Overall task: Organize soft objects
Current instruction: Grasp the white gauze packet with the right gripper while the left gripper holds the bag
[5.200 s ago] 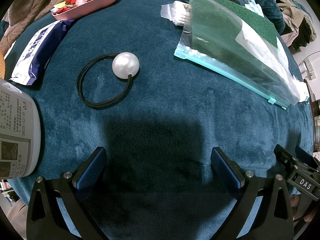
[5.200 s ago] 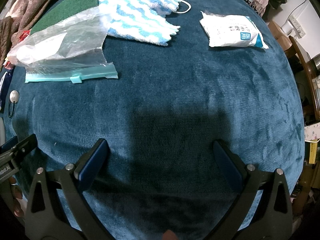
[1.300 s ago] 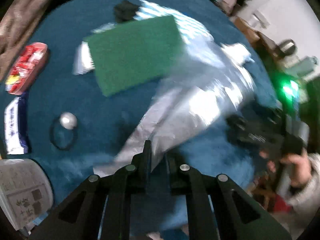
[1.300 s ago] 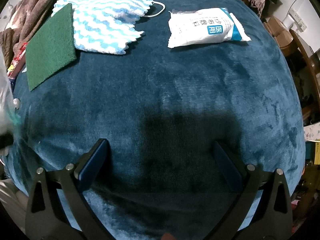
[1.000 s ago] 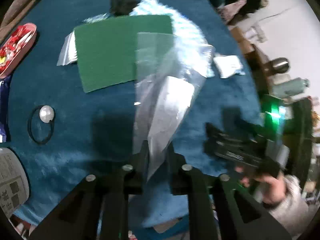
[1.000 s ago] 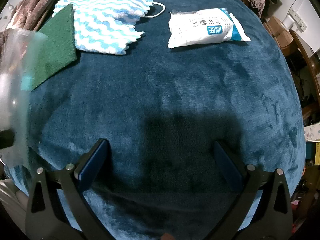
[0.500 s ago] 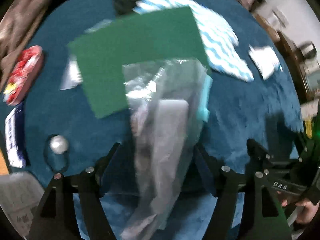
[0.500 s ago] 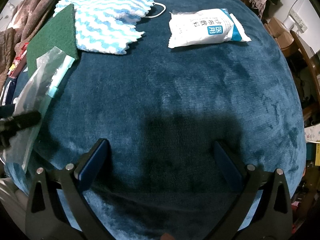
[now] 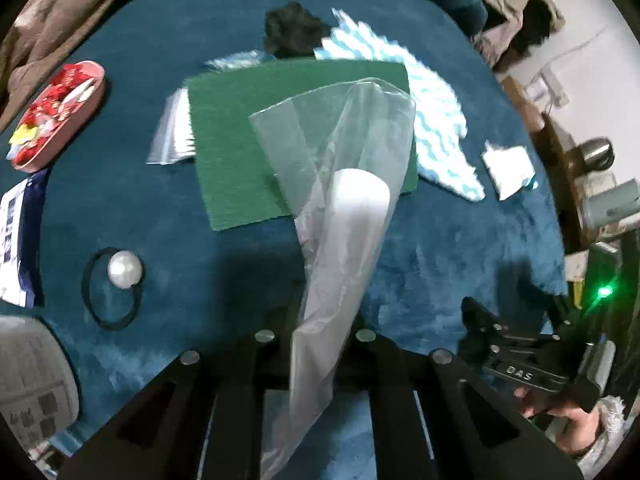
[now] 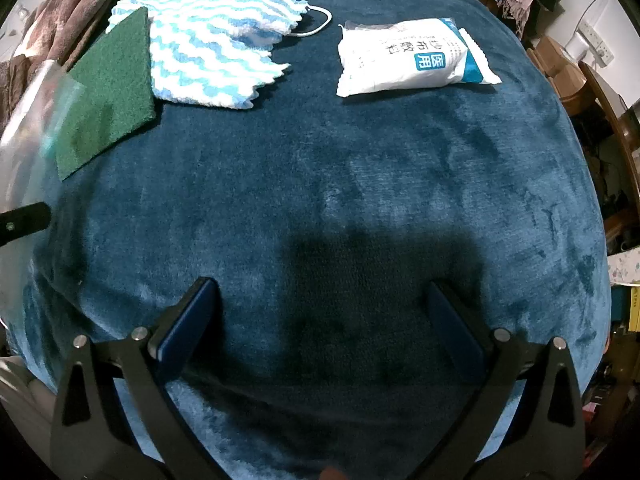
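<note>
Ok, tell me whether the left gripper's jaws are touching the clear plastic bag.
Touching. The left wrist view shows the left gripper with its jaws just closed tight on the clear plastic bag, pinching the film where it passes between them.

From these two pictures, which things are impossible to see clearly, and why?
- Left wrist view: the plastic bag covers part of the green pad; whether anything is inside the bag is unclear.
- Left wrist view: the dark lump behind the pad is blurred, so it cannot be identified.
- Right wrist view: the bag is cut off by the left edge.
</note>
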`<state>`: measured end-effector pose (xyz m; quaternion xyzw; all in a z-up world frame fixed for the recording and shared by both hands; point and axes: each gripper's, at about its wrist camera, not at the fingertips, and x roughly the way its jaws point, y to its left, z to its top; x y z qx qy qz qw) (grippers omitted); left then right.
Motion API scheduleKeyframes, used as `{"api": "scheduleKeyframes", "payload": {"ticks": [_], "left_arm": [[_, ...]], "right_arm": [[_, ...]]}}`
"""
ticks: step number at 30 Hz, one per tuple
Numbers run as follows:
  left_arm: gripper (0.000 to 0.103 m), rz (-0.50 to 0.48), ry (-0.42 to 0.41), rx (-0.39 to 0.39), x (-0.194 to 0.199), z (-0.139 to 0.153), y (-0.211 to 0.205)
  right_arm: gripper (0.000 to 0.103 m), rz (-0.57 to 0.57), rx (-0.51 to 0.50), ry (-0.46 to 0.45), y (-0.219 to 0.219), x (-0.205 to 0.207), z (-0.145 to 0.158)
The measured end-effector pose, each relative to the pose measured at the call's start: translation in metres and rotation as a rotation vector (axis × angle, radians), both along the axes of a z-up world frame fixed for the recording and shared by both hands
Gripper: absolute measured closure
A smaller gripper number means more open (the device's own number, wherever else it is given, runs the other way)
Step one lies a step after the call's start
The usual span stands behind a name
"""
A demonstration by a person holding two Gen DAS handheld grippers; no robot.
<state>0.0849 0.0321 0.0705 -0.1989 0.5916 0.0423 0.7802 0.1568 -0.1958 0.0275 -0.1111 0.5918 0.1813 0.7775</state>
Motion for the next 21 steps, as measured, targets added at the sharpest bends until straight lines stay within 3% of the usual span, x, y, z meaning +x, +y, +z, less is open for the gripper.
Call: {"api": "scheduleKeyframes", "payload": {"ticks": [7, 13, 21], "left_arm": [[0.096, 0.101, -0.046, -0.010, -0.057, 0.011, 0.023], [0.096, 0.145, -0.024, 0.006, -0.052, -0.027, 0.000], [0.096, 0.166, -0.064, -0.020, -0.065, -0.037, 0.001]], "right_arm": [[0.000, -0.053, 0.061, -0.031, -0.009, 0.012, 0.023], [0.000, -0.328, 0.201, -0.009, -0.039, 0.069, 0.036], [0.000, -0.603, 0.266, 0.043, -0.028, 0.130, 0.028]]}}
